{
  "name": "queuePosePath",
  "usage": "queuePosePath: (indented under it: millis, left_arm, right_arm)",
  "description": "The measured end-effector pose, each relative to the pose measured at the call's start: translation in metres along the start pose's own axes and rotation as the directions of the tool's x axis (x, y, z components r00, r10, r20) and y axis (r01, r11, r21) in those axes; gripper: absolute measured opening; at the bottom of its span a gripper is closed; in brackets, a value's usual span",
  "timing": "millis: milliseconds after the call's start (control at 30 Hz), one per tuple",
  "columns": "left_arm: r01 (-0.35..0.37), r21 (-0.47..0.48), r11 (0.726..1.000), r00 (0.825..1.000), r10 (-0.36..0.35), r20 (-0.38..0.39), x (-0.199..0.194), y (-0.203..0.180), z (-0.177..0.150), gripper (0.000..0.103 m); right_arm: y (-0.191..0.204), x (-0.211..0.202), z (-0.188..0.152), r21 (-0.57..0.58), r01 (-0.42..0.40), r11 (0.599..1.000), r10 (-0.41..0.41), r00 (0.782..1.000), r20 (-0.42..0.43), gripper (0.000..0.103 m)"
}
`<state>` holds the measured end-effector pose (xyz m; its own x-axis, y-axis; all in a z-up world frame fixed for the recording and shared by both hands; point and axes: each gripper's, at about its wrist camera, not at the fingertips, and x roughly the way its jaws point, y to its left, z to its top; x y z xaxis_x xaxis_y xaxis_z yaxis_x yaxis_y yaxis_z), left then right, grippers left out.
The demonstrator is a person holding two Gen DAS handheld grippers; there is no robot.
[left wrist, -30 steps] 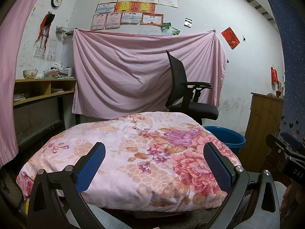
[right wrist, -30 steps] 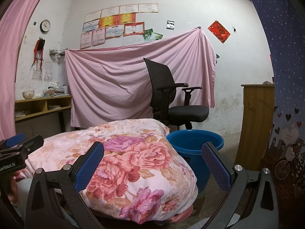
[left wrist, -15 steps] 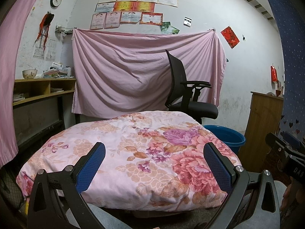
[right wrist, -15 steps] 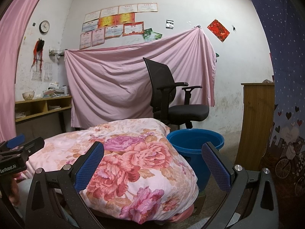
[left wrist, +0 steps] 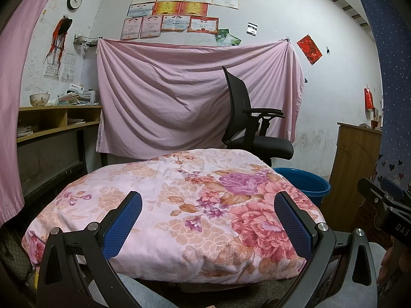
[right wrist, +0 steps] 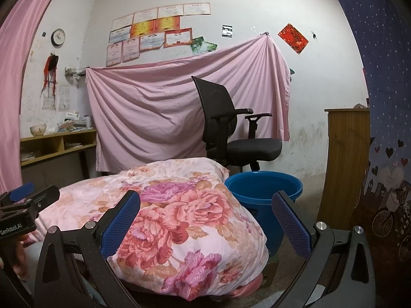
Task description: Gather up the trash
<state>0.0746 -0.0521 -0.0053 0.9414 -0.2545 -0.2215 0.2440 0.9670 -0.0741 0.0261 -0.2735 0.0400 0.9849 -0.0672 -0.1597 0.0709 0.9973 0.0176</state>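
Trash is not showing anywhere in either view; only a floral quilt (left wrist: 179, 205) is lying ahead, with a blue bucket (right wrist: 264, 187) just beside it. The left gripper (left wrist: 208, 220) and right gripper (right wrist: 205, 220) are hanging spread and empty. Any scraps would likely be light and crushable, calling for a gentle pinch.

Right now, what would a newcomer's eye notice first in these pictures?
The floral quilt heaped in the foreground, directly ahead of both open grippers. Behind it, a pink sheet hangs across the back wall, with a black office chair in front. A blue bucket stands at the quilt's right.
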Motion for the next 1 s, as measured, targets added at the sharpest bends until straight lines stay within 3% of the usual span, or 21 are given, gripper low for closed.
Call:
queuePosePath:
  millis: [400,733,1000]
  left_arm:
    - [0.007,-0.002,1.0,1.0,-0.007,-0.01,0.0031,0.0055,-0.002,0.101]
    - [-0.038,0.031,0.999,0.999,0.038,-0.003,0.0023,0.0075,-0.0046,0.101]
    - [-0.036,0.053,0.998,0.999,0.036,0.0,0.0034,0.0078,-0.0056,0.101]
  right_arm:
    - [-0.0004,0.0005,0.0005,0.002,0.0,1.0,0.0,1.0,-0.001,0.103]
    - [0.0002,0.0006,0.0003,0.003,0.0,1.0,0.0,1.0,-0.002,0.103]
    - [0.0009,0.0001,0.0006,0.005,-0.001,1.0,0.001,1.0,-0.005,0.103]
